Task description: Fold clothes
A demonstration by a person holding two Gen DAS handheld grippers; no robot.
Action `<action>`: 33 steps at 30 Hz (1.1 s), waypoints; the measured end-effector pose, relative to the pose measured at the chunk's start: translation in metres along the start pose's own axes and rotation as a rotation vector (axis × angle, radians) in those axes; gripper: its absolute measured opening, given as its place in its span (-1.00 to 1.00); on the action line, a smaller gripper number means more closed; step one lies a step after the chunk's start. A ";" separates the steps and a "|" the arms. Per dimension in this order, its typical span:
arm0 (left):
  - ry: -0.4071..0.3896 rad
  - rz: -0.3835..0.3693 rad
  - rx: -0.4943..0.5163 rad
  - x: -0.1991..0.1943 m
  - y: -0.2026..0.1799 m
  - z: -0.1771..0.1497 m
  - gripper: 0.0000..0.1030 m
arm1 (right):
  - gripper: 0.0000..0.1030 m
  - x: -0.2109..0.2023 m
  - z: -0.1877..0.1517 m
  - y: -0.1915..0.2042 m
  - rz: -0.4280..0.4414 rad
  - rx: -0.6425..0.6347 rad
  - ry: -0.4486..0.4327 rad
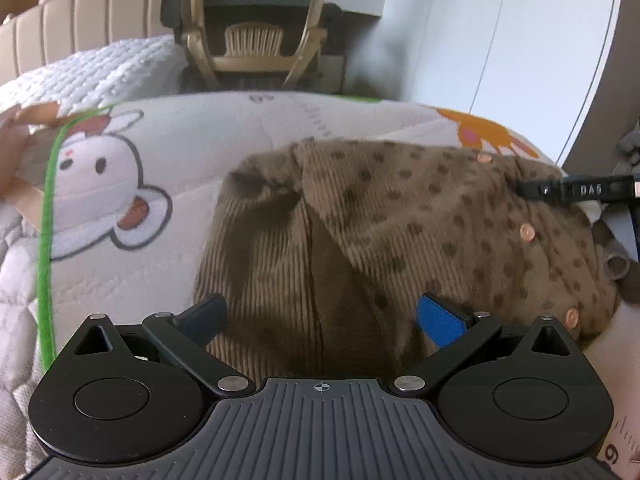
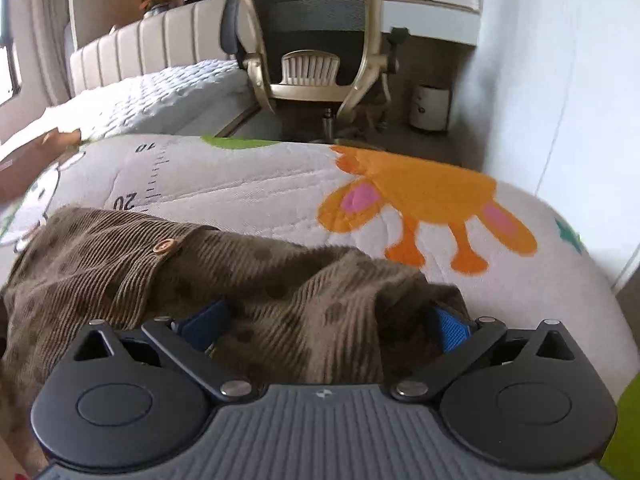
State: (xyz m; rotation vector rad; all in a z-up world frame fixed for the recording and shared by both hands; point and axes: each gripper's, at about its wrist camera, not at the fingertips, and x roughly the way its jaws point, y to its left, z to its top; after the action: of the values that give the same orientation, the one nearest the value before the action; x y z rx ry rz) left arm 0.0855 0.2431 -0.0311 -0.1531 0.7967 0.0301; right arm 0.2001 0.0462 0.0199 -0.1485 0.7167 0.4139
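Observation:
A brown corduroy garment (image 1: pixel 400 220) with dark dots and copper buttons (image 1: pixel 527 233) lies bunched on a cartoon-print quilt (image 1: pixel 200 148). My left gripper (image 1: pixel 324 318) is open, its fingers spread wide low over the garment's near edge, with cloth lying between them. A black part of the right gripper (image 1: pixel 580 191) reaches in over the garment's far right side. In the right wrist view, the right gripper (image 2: pixel 330 324) is open too, and a raised fold of the garment (image 2: pixel 120 272) sits between its blue pads (image 2: pixel 452 330) and partly covers them.
The quilt (image 2: pixel 260 184) shows a white bunny (image 1: pixel 100 184), an orange animal (image 2: pixel 420 196) and a printed ruler. An office chair (image 2: pixel 312 40) stands just beyond its far edge. A white bed (image 2: pixel 160 96) lies at the back left, a white wall (image 2: pixel 560 100) to the right.

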 end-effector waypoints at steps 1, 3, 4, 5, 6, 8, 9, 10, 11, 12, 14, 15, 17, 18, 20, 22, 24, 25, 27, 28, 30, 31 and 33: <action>-0.002 -0.001 -0.006 0.000 0.001 0.000 1.00 | 1.00 0.003 0.004 0.003 -0.006 -0.022 -0.001; -0.007 -0.003 -0.018 0.000 0.001 -0.001 1.00 | 1.00 0.009 0.012 0.009 -0.016 -0.062 -0.005; -0.007 -0.001 -0.018 0.000 0.001 -0.001 1.00 | 1.00 0.012 0.016 0.010 -0.022 -0.082 -0.010; -0.007 0.002 -0.018 0.000 0.001 -0.002 1.00 | 1.00 0.013 0.018 0.013 -0.030 -0.100 -0.014; -0.008 0.004 -0.018 0.000 0.000 -0.002 1.00 | 1.00 0.013 0.019 0.013 -0.036 -0.106 -0.014; -0.008 0.009 -0.017 -0.001 0.000 -0.003 1.00 | 1.00 0.010 0.022 0.015 -0.049 -0.118 -0.019; -0.007 0.009 -0.019 -0.001 -0.001 -0.003 1.00 | 1.00 0.003 0.023 0.016 -0.064 -0.121 -0.040; -0.007 0.010 -0.020 -0.002 -0.001 -0.003 1.00 | 1.00 -0.004 0.024 0.017 -0.078 -0.124 -0.062; -0.005 0.009 -0.022 -0.003 -0.001 -0.003 1.00 | 1.00 -0.012 0.024 0.018 -0.090 -0.125 -0.085; -0.005 0.010 -0.026 -0.004 0.000 -0.002 1.00 | 1.00 -0.022 0.024 0.020 -0.086 -0.120 -0.115; -0.033 0.016 -0.038 -0.011 0.002 0.003 1.00 | 1.00 -0.043 0.025 0.022 -0.039 -0.092 -0.165; -0.055 0.018 -0.043 -0.016 0.003 0.007 1.00 | 1.00 -0.049 0.023 0.025 -0.002 -0.087 -0.171; -0.123 0.004 -0.050 -0.028 0.004 0.017 1.00 | 1.00 -0.061 0.020 0.031 0.071 -0.078 -0.179; -0.153 -0.033 -0.060 -0.031 0.004 0.025 1.00 | 1.00 -0.062 0.017 0.036 0.104 -0.084 -0.166; -0.213 -0.112 -0.082 -0.036 0.004 0.040 1.00 | 1.00 -0.060 0.005 0.048 0.179 -0.098 -0.118; -0.219 -0.247 -0.127 -0.028 0.003 0.055 1.00 | 1.00 -0.054 -0.014 0.059 0.227 -0.124 -0.048; -0.175 -0.344 -0.179 -0.006 0.000 0.066 1.00 | 1.00 -0.050 -0.035 0.070 0.219 -0.178 -0.005; -0.142 -0.361 -0.200 0.008 -0.001 0.069 1.00 | 1.00 -0.049 -0.045 0.074 0.199 -0.213 0.005; -0.072 -0.341 -0.215 0.036 -0.006 0.073 1.00 | 1.00 -0.057 -0.058 0.074 0.183 -0.260 0.001; -0.041 -0.300 -0.199 0.048 -0.007 0.072 1.00 | 1.00 -0.066 -0.057 0.068 0.194 -0.245 -0.006; -0.017 -0.258 -0.174 0.061 -0.009 0.069 1.00 | 1.00 -0.083 -0.056 0.051 0.205 -0.198 -0.041; -0.029 -0.252 -0.163 0.058 -0.012 0.067 1.00 | 1.00 -0.090 -0.055 0.043 0.182 -0.177 -0.065; -0.062 -0.211 -0.098 0.041 -0.021 0.060 1.00 | 1.00 -0.095 -0.055 0.029 0.112 -0.144 -0.092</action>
State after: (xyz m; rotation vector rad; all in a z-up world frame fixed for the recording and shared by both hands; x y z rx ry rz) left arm 0.1589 0.2296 -0.0160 -0.3265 0.7143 -0.1255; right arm 0.0902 0.0270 0.0424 -0.2244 0.6062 0.5767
